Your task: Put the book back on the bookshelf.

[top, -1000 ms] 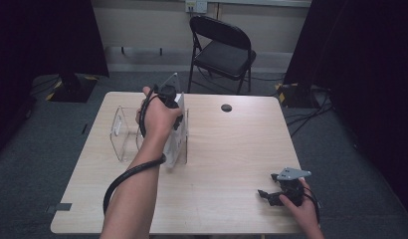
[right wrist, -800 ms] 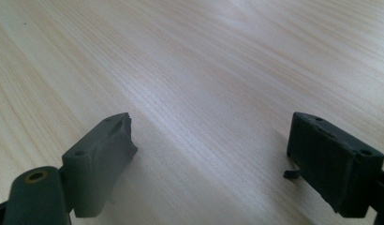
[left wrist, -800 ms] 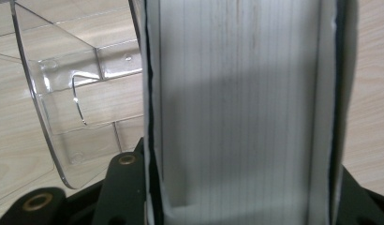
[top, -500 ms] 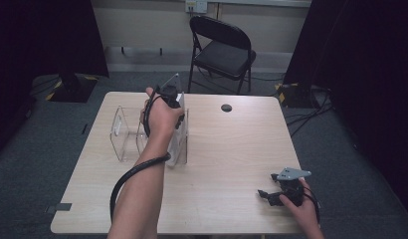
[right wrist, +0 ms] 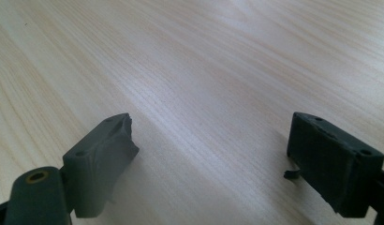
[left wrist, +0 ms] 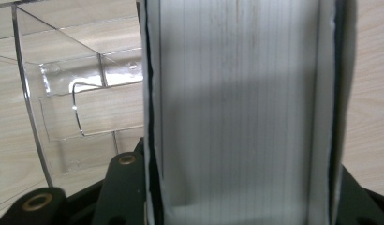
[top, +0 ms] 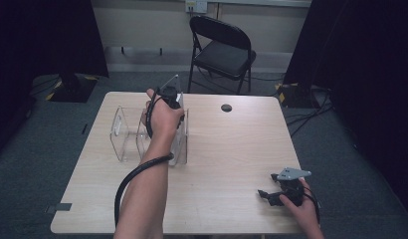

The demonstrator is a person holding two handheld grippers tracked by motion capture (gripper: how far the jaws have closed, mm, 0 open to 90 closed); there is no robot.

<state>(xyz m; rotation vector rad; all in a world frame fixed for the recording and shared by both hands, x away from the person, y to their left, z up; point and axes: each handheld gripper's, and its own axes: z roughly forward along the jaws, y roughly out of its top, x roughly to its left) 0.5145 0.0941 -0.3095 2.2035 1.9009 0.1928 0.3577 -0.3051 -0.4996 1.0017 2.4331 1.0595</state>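
1. High view: a book [top: 180, 133] stands upright at the right end of a clear rack [top: 123, 133] on the table [top: 232, 149].
2. Left gripper [top: 169, 99] is clamped on the book's top.
3. Right gripper [top: 276, 195] rests near the table's front right corner, jaws apart.

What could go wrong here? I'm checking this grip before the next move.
The left tool clamps a thick white book, pages up, by the clear acrylic divided rack. It might knock the light rack or catch on a divider. Held by one end, the heavy book could slip. The right tool rests open on the pale wooden table, too far to help.
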